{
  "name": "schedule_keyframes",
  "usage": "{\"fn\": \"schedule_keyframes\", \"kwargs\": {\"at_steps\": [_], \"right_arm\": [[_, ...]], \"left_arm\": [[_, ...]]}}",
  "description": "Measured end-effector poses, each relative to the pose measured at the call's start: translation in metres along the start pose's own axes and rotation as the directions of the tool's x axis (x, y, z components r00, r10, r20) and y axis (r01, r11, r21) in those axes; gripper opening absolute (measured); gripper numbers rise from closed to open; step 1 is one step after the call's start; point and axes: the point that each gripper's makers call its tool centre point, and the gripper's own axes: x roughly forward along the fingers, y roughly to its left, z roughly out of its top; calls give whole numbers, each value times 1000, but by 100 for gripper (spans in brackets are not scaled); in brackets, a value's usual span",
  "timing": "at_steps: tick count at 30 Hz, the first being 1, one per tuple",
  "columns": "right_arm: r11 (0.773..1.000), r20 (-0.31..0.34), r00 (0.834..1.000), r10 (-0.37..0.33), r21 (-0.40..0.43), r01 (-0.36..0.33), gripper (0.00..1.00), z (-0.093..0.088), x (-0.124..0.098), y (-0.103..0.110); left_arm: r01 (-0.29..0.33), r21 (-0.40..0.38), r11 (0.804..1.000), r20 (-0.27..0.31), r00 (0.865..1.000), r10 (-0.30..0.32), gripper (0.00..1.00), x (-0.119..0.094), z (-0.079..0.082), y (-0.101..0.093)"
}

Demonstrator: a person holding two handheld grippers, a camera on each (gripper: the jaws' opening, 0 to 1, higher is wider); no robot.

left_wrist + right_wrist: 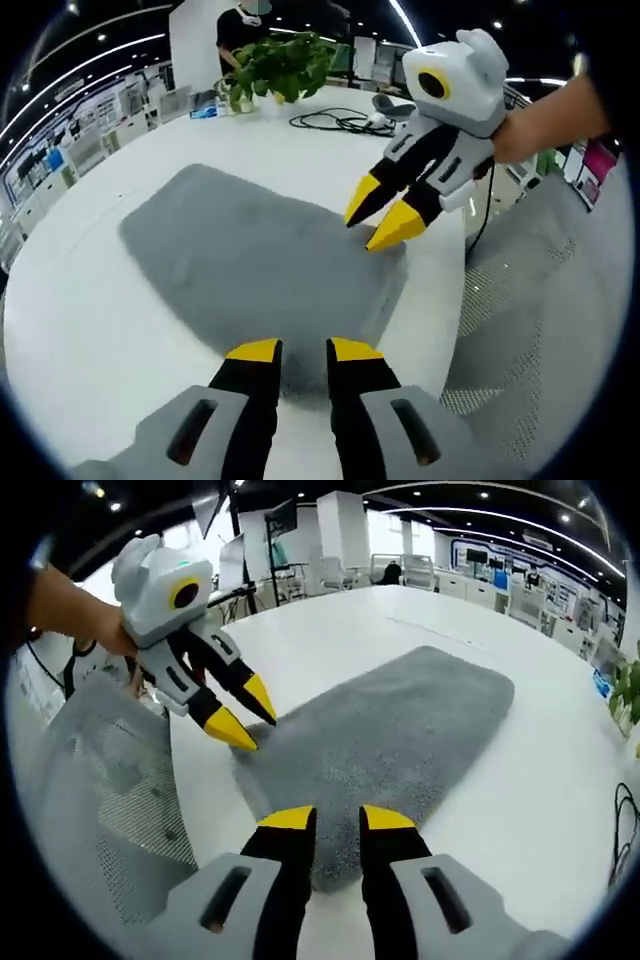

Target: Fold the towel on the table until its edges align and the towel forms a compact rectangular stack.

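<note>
At the near edge of the white bench (70,330), the left gripper (303,350) hangs just over one short-side corner of the grey towel (250,250), its fingers (255,352) parted with a narrow gap and holding nothing. Beside it, at the other corner of the same short side, the right gripper (337,820) stands in the same way: fingers (288,820) slightly apart, empty, with the towel's edge between and below them. Whether the tips touch the cloth I cannot tell. The towel lies flat and unfolded on the bench, its long side running away from both grippers, so I judge that the first fold is not yet begun.

Just past the bench edge a mesh chair back (110,770) is near the right gripper. Farther away, a green plant (275,65) and black cables (340,122) rest on the bench, and a person (240,25) stands behind the plant.

The risk from here: the cloth is thick and fluffy, so one gripper could close on the pile only and lose its corner during the lift. If the two corners rise unevenly, the far edges will not align. A corner near the bench edge could also slide off.
</note>
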Motion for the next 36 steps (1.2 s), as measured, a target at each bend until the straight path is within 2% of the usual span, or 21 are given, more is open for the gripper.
{"fn": "schedule_keyframes", "kwargs": {"at_steps": [2, 3, 7, 9, 10, 12, 16, 18, 20, 24, 26, 32, 33, 36], "right_arm": [[1000, -2, 1000, 2, -5, -2, 16, -1, 1, 3], [1000, -28, 1000, 3, -11, -3, 16, -4, 0, 5], [999, -75, 997, -5, -41, 2, 21, -12, 2, 8], [996, -113, 993, -20, -87, 11, 22, -18, 3, 5], [996, -116, 993, -21, -83, 12, 22, -20, 5, 7], [997, -119, 993, -9, -79, 0, 24, -20, 5, 10], [990, -147, 989, 7, -138, -28, 27, -27, 8, 11], [987, -156, 987, 21, -153, -45, 28, -29, 10, 12], [972, -180, 983, 35, -221, -75, 29, -34, 13, 11], [966, -175, 983, 54, -241, -96, 31, -36, 16, 13], [949, -173, 984, 51, -299, -102, 30, -38, 16, 11], [934, -157, 987, 46, -344, -98, 27, -38, 17, 9], [925, -152, 987, 48, -366, -102, 26, -38, 17, 10], [929, -140, 989, 52, -356, -99, 25, -38, 17, 9]], "left_arm": [[21, 51, 998, -20, 1000, -20, 18, 0, -4, -5], [29, 81, 996, -44, 999, -25, 18, 0, -10, -7], [51, 108, 993, -56, 997, -45, 24, 1, -21, -12], [48, 154, 987, -54, 998, -40, 29, 2, -25, -11], [47, 164, 985, -68, 997, -36, 29, 3, -29, -11], [51, 164, 985, -67, 997, -40, 29, 3, -31, -12], [46, 191, 981, -68, 997, -33, 30, 4, -30, -11], [38, 177, 984, -74, 997, -25, 30, 5, -29, -10], [33, 175, 984, -76, 997, -20, 30, 6, -29, -10], [20, 186, 982, -97, 995, -2, 30, 7, -30, -7], [15, 171, 985, -104, 995, 3, 30, 8, -31, -6], [3, 186, 983, -128, 992, 21, 30, 14, -32, -4], [4, 199, 980, -134, 991, 23, 30, 15, -34, -4], [-3, 202, 979, -134, 990, 30, 29, 16, -34, -3]]}}
